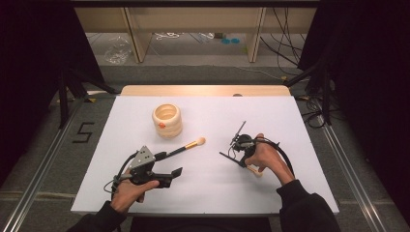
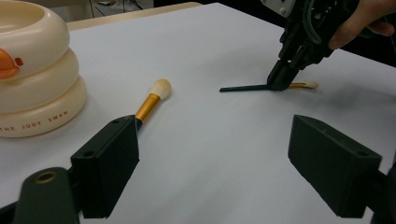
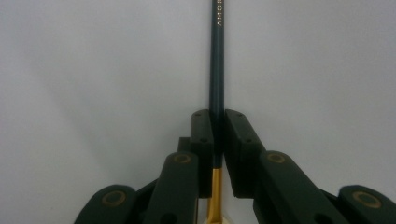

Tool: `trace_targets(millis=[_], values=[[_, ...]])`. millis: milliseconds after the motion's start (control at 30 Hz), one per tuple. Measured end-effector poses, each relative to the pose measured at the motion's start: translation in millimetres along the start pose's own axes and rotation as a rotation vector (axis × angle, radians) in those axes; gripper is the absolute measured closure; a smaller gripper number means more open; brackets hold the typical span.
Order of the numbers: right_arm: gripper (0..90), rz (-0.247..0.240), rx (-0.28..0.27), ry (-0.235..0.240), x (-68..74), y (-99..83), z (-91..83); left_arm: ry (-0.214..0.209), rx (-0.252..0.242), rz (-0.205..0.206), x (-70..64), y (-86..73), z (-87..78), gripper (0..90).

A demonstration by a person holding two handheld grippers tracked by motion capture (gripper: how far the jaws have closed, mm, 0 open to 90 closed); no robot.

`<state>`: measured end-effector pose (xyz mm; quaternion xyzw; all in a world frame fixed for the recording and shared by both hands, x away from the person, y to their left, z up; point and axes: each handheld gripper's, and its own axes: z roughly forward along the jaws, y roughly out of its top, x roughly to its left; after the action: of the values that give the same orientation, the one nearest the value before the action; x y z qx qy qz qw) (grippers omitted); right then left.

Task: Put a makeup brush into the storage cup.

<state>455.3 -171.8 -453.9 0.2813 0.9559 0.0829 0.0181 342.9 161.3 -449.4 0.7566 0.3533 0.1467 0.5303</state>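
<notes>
Two makeup brushes are on the white table (image 1: 208,193). One brush (image 1: 191,146) (image 2: 152,102), with a gold ferrule and cream bristles, lies loose at mid-table. Its dark handle end passes behind one jaw of my left gripper (image 1: 169,164) (image 2: 219,163), which is open and low over the table with nothing between its jaws. My right gripper (image 1: 240,157) (image 2: 280,79) (image 3: 217,135) is shut on the second brush (image 1: 226,155) (image 2: 243,87) (image 3: 216,70), clamping its dark handle just ahead of the gold ferrule. That brush lies about level at the table surface.
A cream container (image 1: 167,120) (image 2: 32,70) shaped like stacked rings, with an orange mark on its side, stands behind and left of the loose brush. Bare white table stretches between the two grippers. Metal rails run along the floor on both sides.
</notes>
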Motion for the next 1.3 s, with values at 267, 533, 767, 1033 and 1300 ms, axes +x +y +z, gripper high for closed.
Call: trace_targets(millis=[267, 533, 767, 1033, 1300], values=[[82.4, -0.008, 0.024, 0.007, 0.0, 3.2, 0.2, 0.003, 0.004, 0.002, -0.3, 0.2, -0.5, 16.3], [82.5, -0.02, 0.05, -0.002, 1.2, 7.7, 1.0, 0.005, 0.005, 0.003, -0.2, 0.2, -0.7, 16.3], [82.8, -0.024, 0.057, -0.005, 2.7, 8.8, 1.1, 0.006, 0.005, 0.005, -0.2, 0.3, -1.0, 16.4], [83.0, -0.063, 0.057, -0.027, 6.5, 10.1, 0.5, -0.001, 0.002, 0.003, 0.4, 0.3, -0.6, 16.4], [83.0, -0.085, 0.025, -0.056, 8.1, 11.1, -9.5, 0.006, 0.005, 0.004, 0.5, 0.2, -0.8, 16.4]])
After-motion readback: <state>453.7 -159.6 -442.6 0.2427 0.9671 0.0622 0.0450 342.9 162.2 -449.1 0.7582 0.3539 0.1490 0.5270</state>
